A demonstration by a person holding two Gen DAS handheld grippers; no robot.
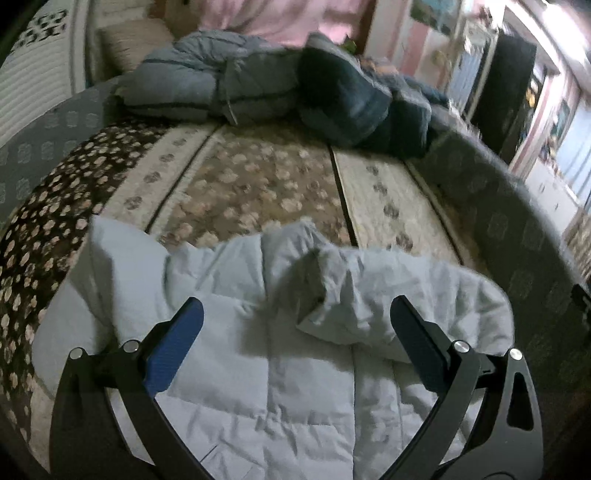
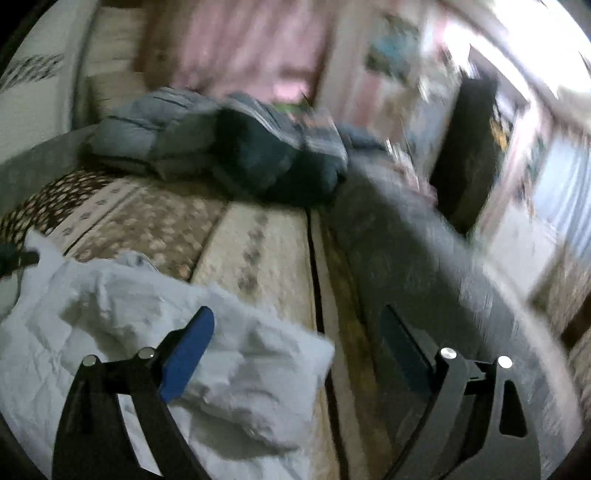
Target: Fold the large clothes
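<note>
A pale blue quilted jacket (image 1: 280, 376) lies crumpled on the patterned bed cover (image 1: 258, 184), near the front edge. My left gripper (image 1: 295, 314) is open above its middle, holding nothing, fingers on either side of a raised fold. In the right wrist view the same jacket (image 2: 122, 321) lies at the lower left. My right gripper (image 2: 299, 325) is open and empty over the jacket's right edge and the bed cover (image 2: 258, 258). The right wrist view is blurred.
A heap of grey and dark blue padded clothes (image 1: 280, 92) lies at the far side of the bed, also in the right wrist view (image 2: 229, 147). A grey bed edge (image 1: 498, 206) runs along the right. A pink curtain (image 1: 280, 18) and shelves stand beyond.
</note>
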